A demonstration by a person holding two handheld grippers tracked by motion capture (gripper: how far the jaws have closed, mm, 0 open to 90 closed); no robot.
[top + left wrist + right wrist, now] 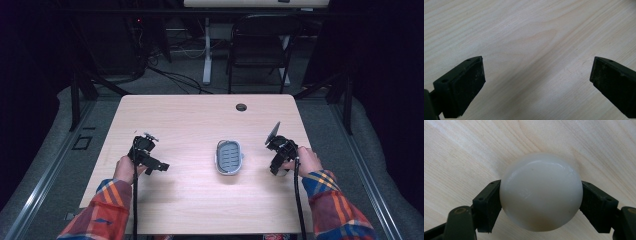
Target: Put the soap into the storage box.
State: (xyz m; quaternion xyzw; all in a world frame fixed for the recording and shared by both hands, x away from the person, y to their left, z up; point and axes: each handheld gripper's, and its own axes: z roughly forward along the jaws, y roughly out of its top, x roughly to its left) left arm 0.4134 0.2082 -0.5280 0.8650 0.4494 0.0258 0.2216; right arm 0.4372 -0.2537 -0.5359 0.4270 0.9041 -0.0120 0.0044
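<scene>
A white ball (pixel 541 192) is clamped between the jaws of the right gripper (pixel 541 200), above the table (pixel 461 150). The left gripper (pixel 536 77) is held wide open, empty. Between both, a grey tray (pixel 229 157) is seen.

- The high view looks forward and down from above the person's side, taking in the whole table (pixel 200 115), well back from it.
- The left gripper view looks along its open jaws, close over bare wood (pixel 531 37) ahead of them.
- The right gripper view looks along its jaws, close on a white ball (pixel 541 192) between them.
- All three share the tabletop.
</scene>
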